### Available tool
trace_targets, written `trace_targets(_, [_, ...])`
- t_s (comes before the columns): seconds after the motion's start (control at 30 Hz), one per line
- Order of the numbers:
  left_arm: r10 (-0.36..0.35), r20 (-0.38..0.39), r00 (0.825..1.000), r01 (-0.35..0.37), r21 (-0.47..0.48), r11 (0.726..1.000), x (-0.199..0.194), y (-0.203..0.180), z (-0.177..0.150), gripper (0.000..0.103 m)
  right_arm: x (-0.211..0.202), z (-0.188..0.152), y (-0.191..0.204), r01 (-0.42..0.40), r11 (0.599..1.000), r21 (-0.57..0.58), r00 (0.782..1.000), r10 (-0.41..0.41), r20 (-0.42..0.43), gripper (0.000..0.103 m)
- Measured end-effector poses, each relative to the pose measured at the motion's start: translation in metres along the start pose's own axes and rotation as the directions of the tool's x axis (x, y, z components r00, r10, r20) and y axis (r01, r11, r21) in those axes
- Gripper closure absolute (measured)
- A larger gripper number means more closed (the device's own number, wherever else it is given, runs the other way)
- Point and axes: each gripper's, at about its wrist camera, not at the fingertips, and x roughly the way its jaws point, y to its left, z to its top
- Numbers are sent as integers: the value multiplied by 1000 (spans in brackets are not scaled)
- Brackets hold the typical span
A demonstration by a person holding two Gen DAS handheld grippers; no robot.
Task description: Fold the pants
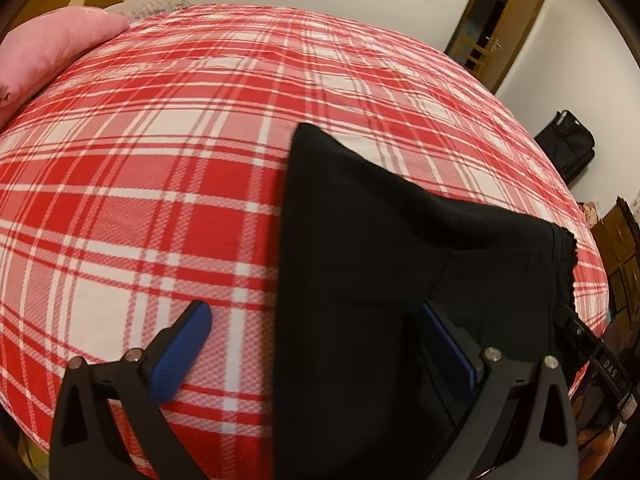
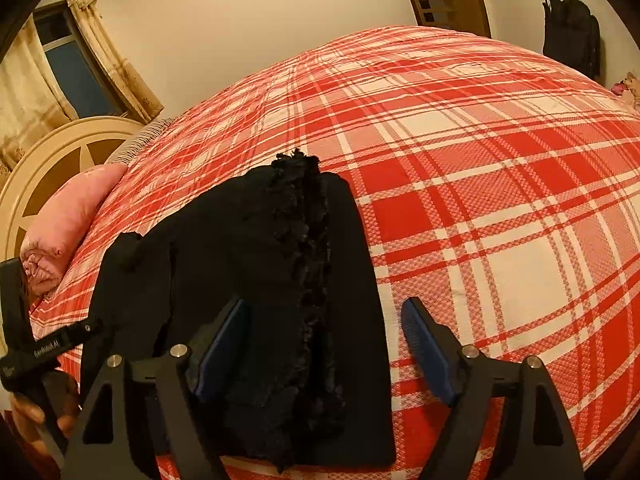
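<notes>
Black pants [image 1: 380,240] lie folded in a thick stack on the red plaid bed cover [image 1: 140,200]. My left gripper [image 1: 314,308] stands open over their near left edge: the left finger [image 1: 184,348] rests above bare cover, and the right finger [image 1: 444,340] is partly tucked against the dark cloth. In the right wrist view the pants [image 2: 248,248] show a frilly seam running along the top. My right gripper [image 2: 324,304] is open astride that seam and the stack's right edge, with no pad pressing on the cloth. The other gripper's body [image 2: 28,340] and a hand show at the left.
A pink rolled blanket [image 2: 68,236] lies by the cream headboard [image 2: 60,152] at the bed's left end. A black bag [image 2: 572,36] stands against the far wall near a wooden door [image 1: 496,28]. A curtained window [image 2: 68,56] is beyond the headboard.
</notes>
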Motion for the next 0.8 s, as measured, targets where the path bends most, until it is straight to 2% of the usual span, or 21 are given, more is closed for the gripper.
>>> trace_targets(0.1, [-15,-2,1000,15,42,999,2,-12,-6,0,0,0,3,-1,999,-34,1000,0,-20,24])
trace_targets(0.17, [-5,-9,1000,6,94,996,5,-21,-9,0,-1,-2,5,-22,999,-34,999,21,-24,37])
trace_targets(0.2, [-1,-10,1000,2,108,994,5,-24,-10,0,-2,-3,6,-31,999,-31,999,30,-23,41])
trace_targets(0.27, [-15,-9,1000,16,102,995,5,-25,-10,0,-3,-4,10,-39,998,-46,999,38,-19,53])
trace_targets(0.3, [-17,-9,1000,18,100,995,5,-25,-9,2,-4,-5,14,-38,997,-61,999,37,-17,56])
trace_targets(0.37, [-16,-9,1000,17,97,995,4,-26,-8,9,-4,-5,20,-24,996,-85,1000,23,-15,62])
trace_targets(0.5, [-30,0,1000,30,77,997,-2,-24,-8,31,-8,-7,24,-11,996,-92,1000,11,-2,68])
trace_targets(0.53, [-41,2,999,41,71,997,-4,-23,-7,41,-9,-7,27,-3,995,-103,1000,4,7,70])
trace_targets(0.57, [-58,5,998,58,56,997,-6,-21,-7,45,-11,-8,29,3,994,-112,1000,-1,12,71])
trace_targets(0.6, [-48,12,999,47,44,998,-8,-19,-7,63,-12,-8,31,11,992,-125,1000,-9,18,72])
trace_targets(0.63, [-30,17,999,29,31,999,-10,-16,-7,71,-13,-8,34,20,990,-142,1000,-17,23,72])
trace_targets(0.7, [-57,20,998,57,11,998,-11,-11,-6,75,-14,-7,35,23,989,-148,1000,-21,18,72])
trace_targets(0.73, [-70,22,997,70,0,998,-11,-8,-6,75,-13,-6,31,10,992,-123,1000,-9,9,71])
trace_targets(0.8, [-89,28,996,90,-26,996,-11,-4,-7,73,-11,-3,18,-35,999,-31,999,34,-16,63])
